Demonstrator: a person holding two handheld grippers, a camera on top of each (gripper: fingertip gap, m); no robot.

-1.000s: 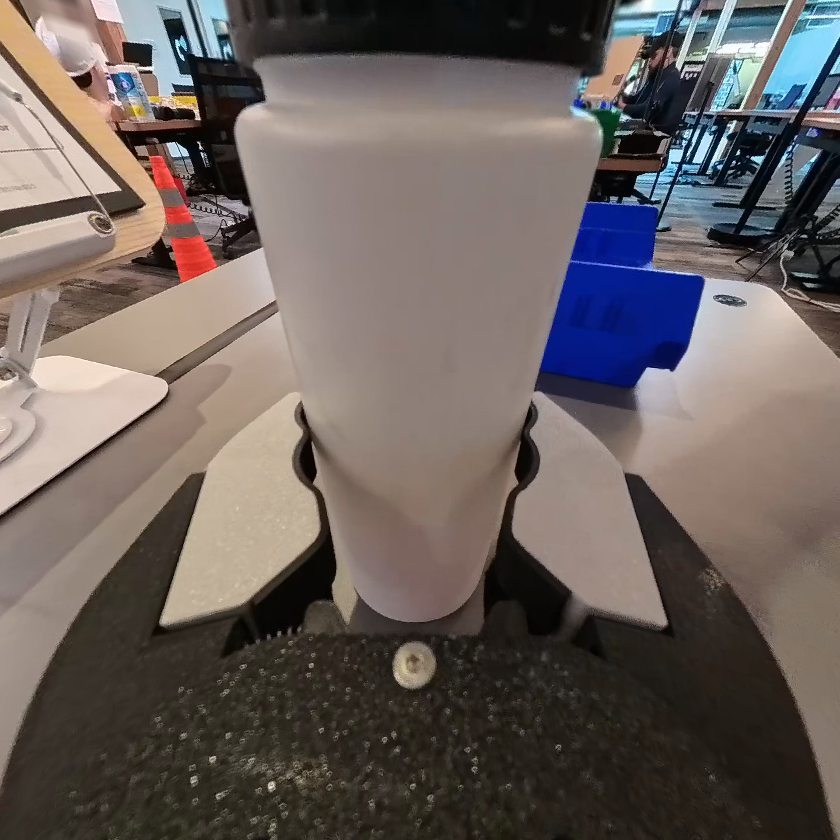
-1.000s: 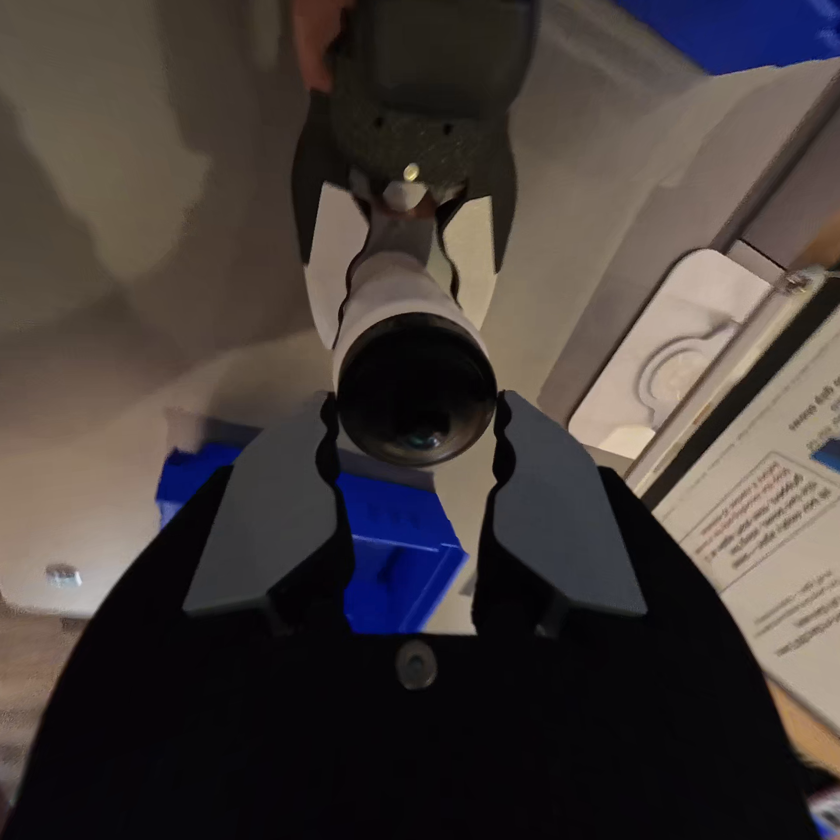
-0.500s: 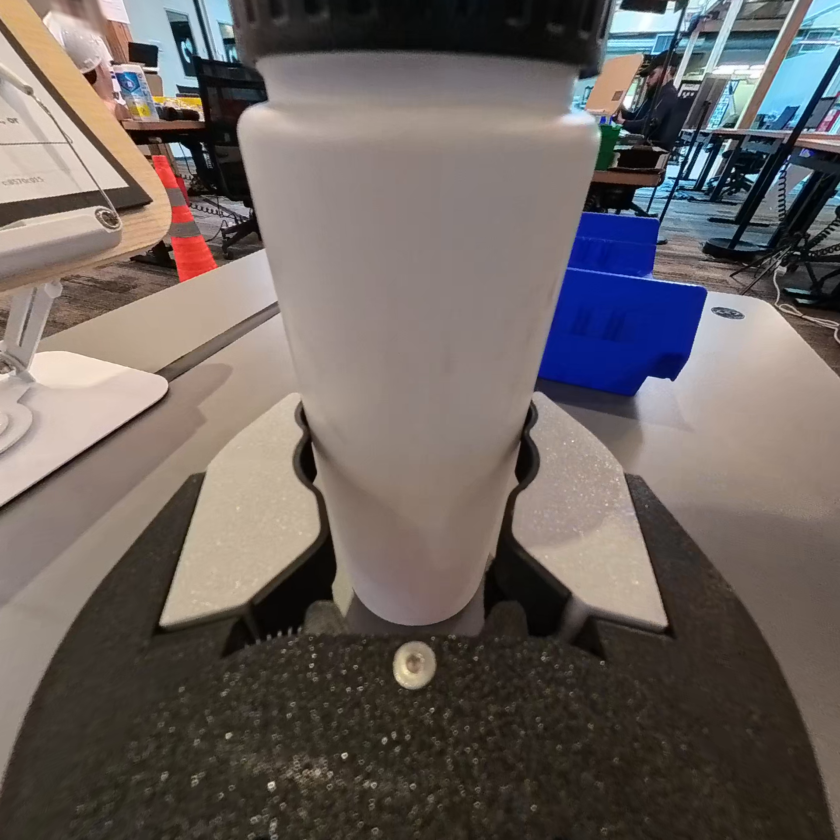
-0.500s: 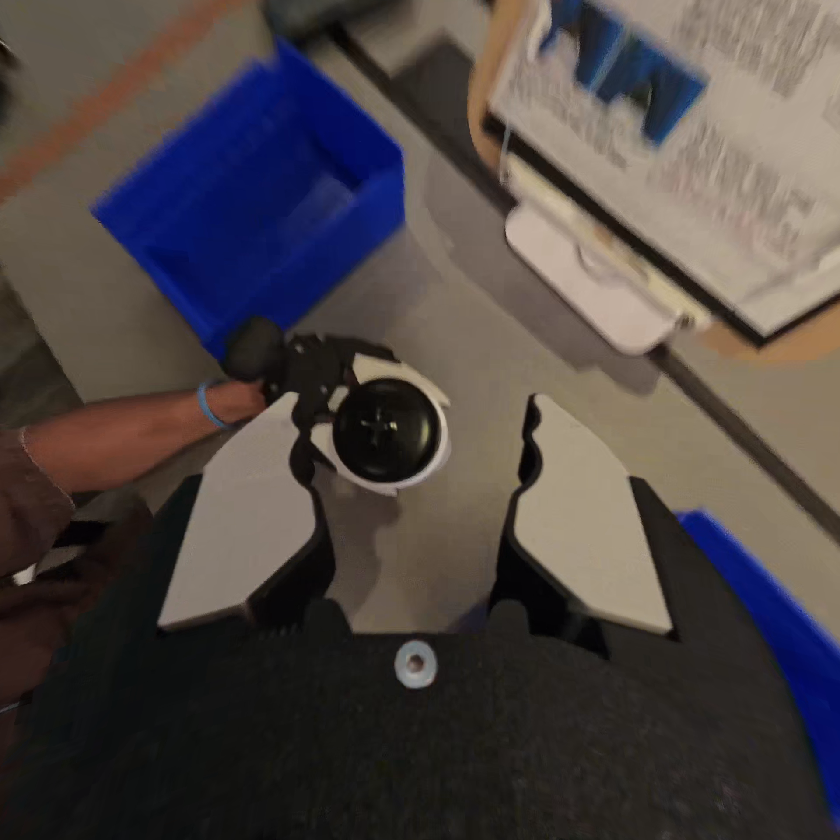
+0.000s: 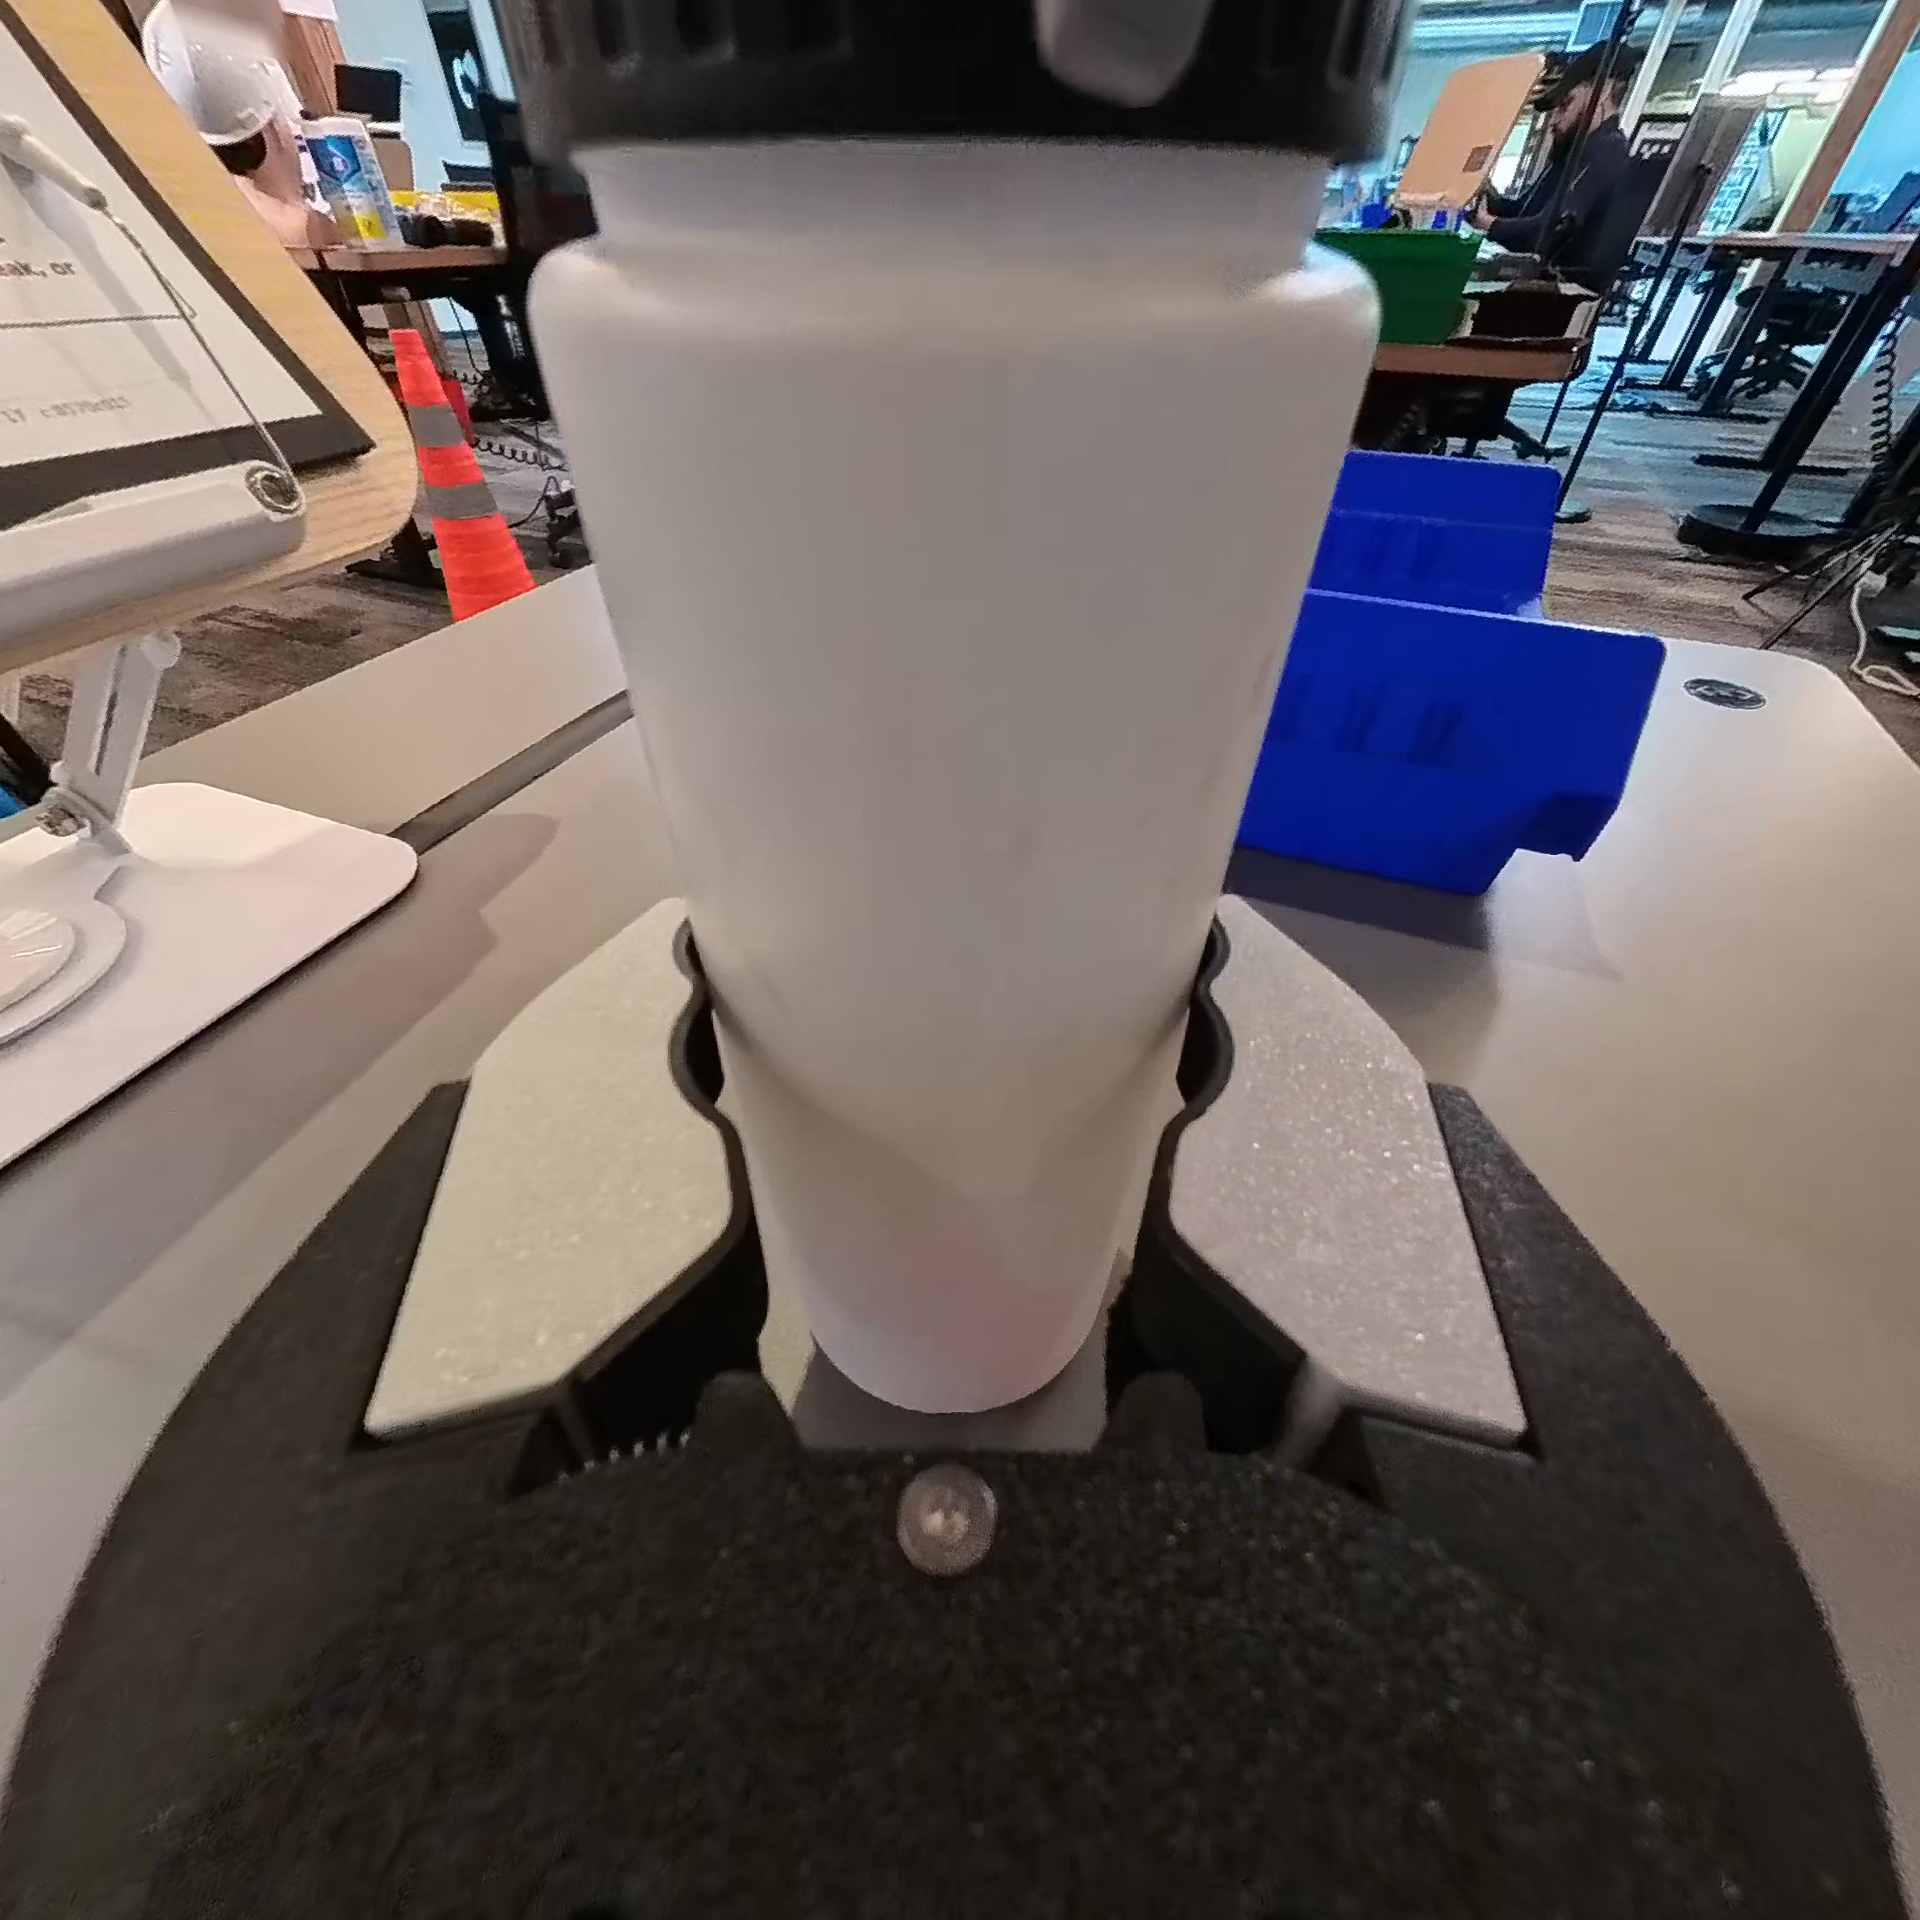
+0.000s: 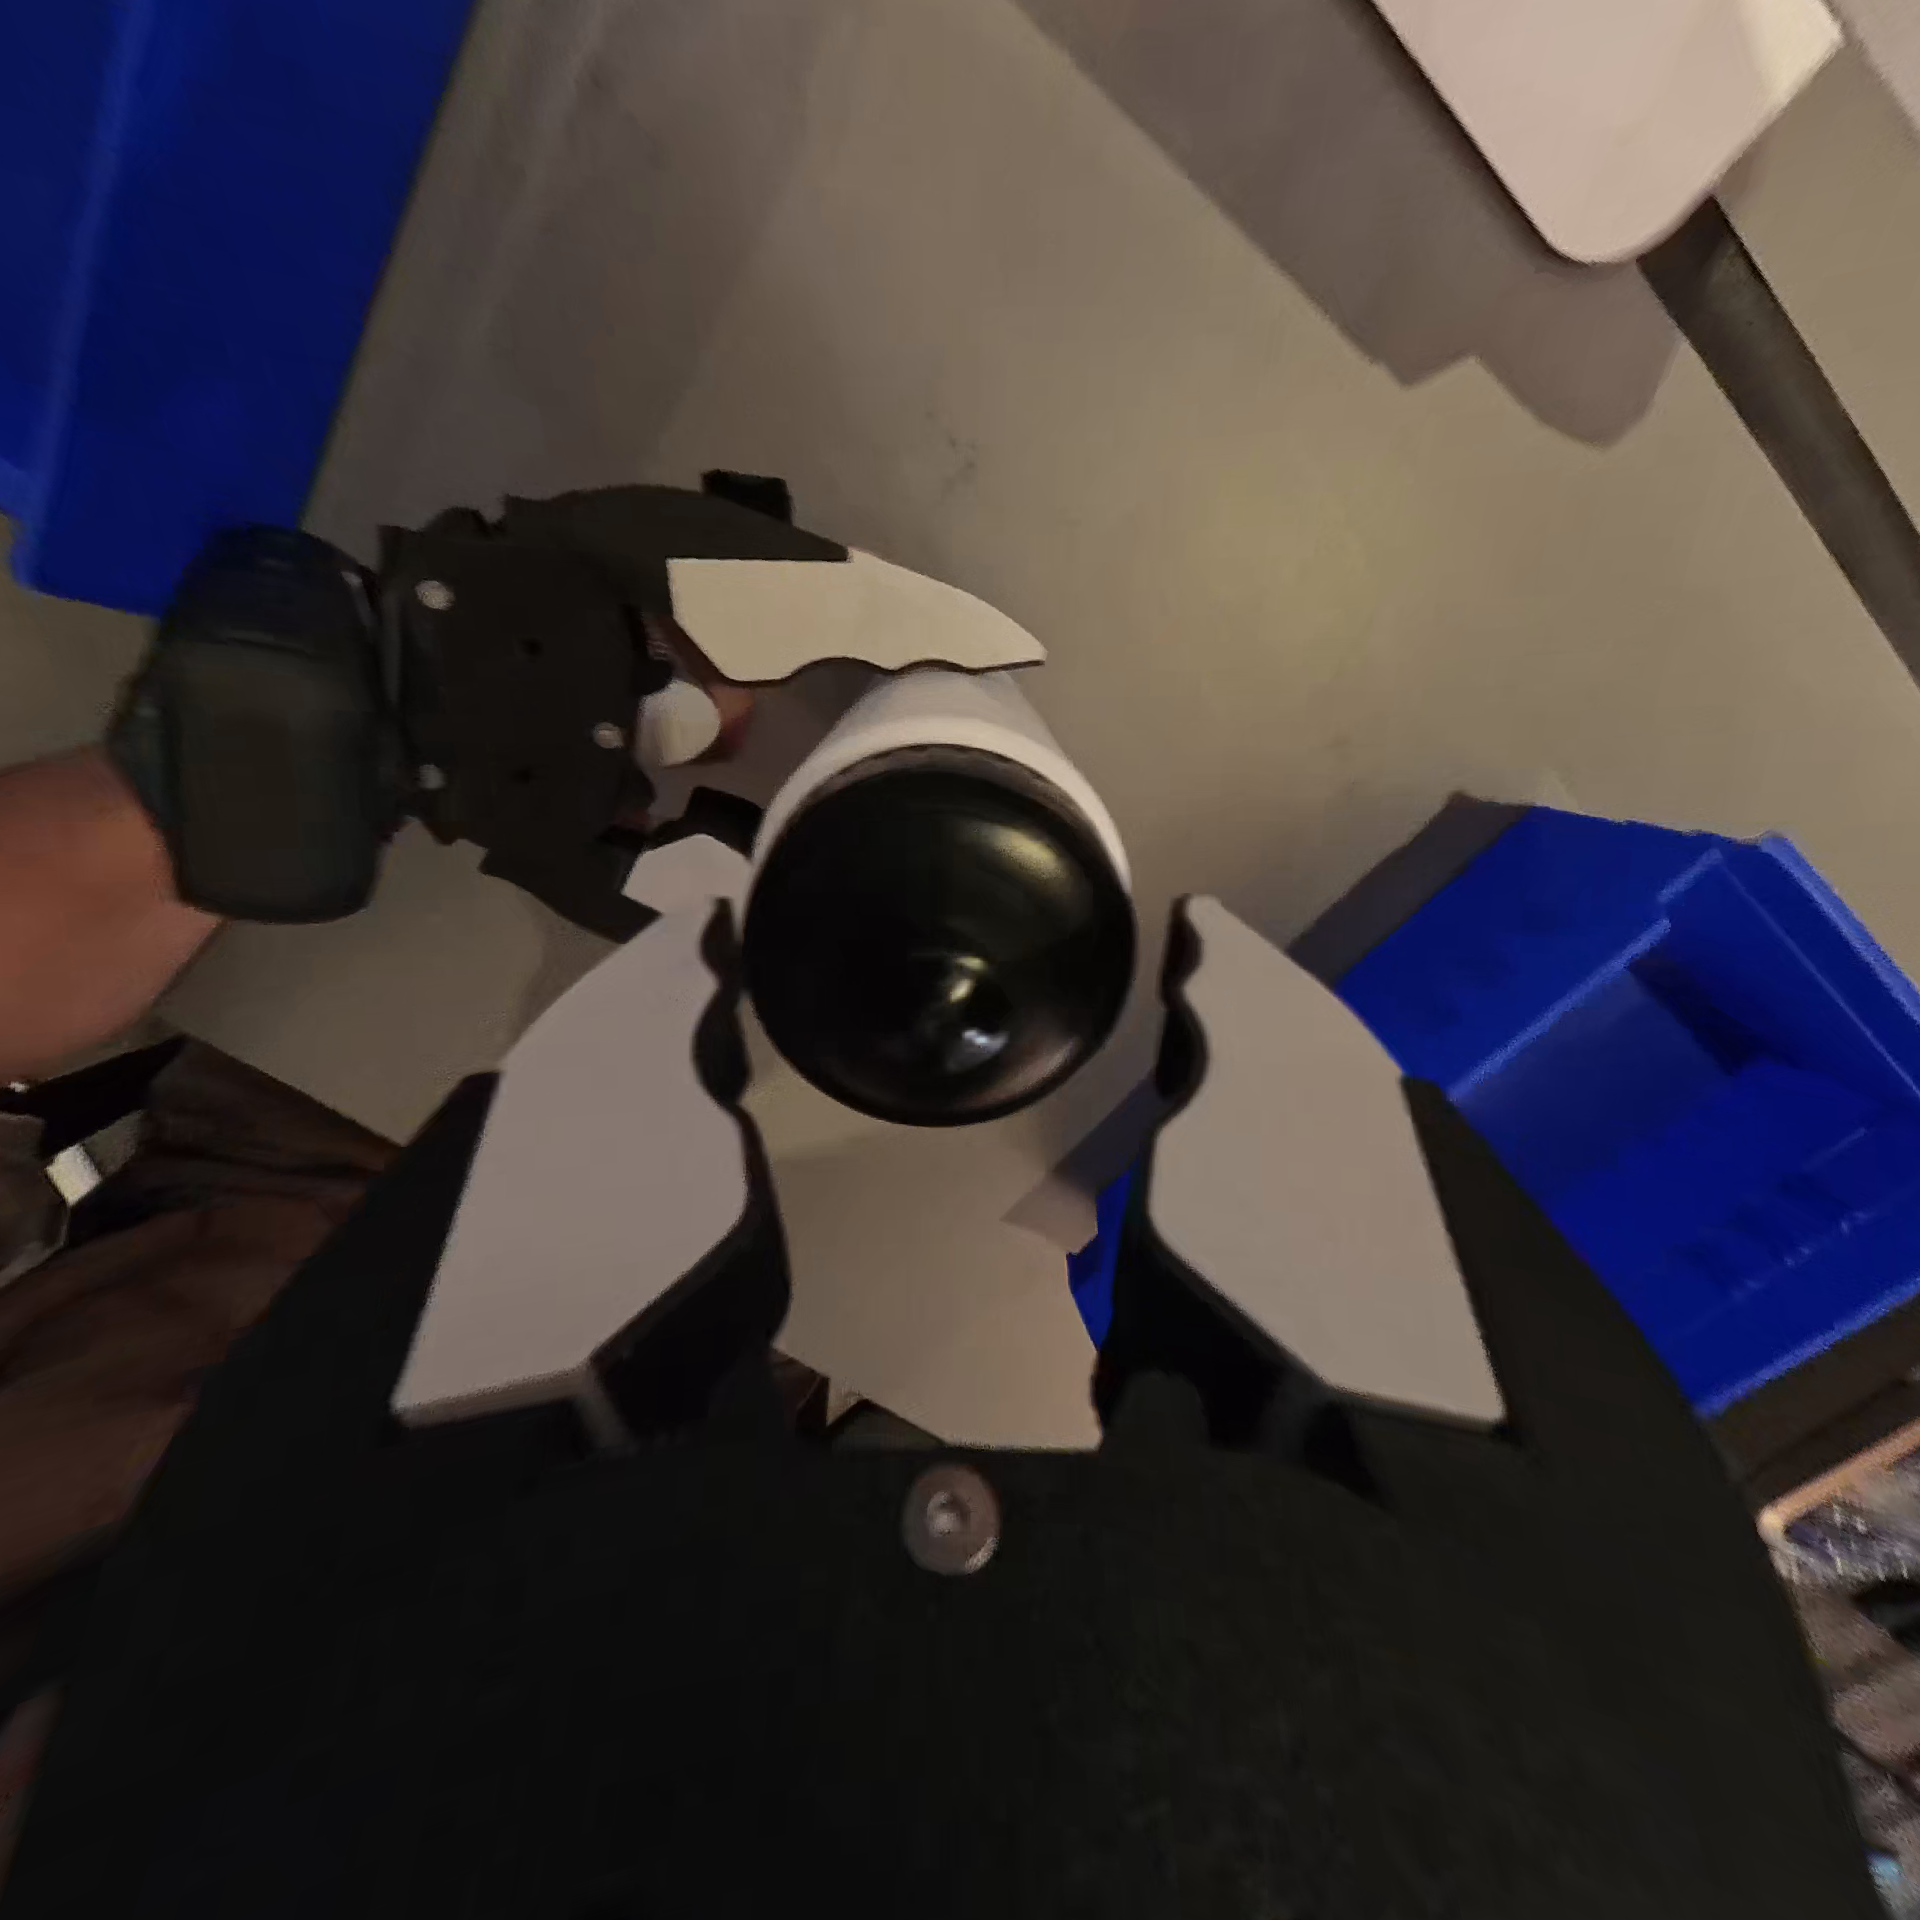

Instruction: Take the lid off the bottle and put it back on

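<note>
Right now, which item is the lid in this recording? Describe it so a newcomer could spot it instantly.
Start at the grey tabletop and find the tall white plastic bottle clamped low down by the left gripper. The lid is the round glossy black cap on the bottle's top. It is the only black part of the bottle, ringed by the white shoulder.

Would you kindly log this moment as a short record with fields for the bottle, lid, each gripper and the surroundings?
bottle: white bottle, upright over the grey table
lid: black lid, on the bottle's neck
left gripper: left gripper jaws pressed on both sides of the bottle's lower body
right gripper: right gripper above the lid, jaws either side of it, a gap showing on the right side
surroundings: blue bins behind the bottle; white stand to the left; orange cone on the floor beyond
</note>
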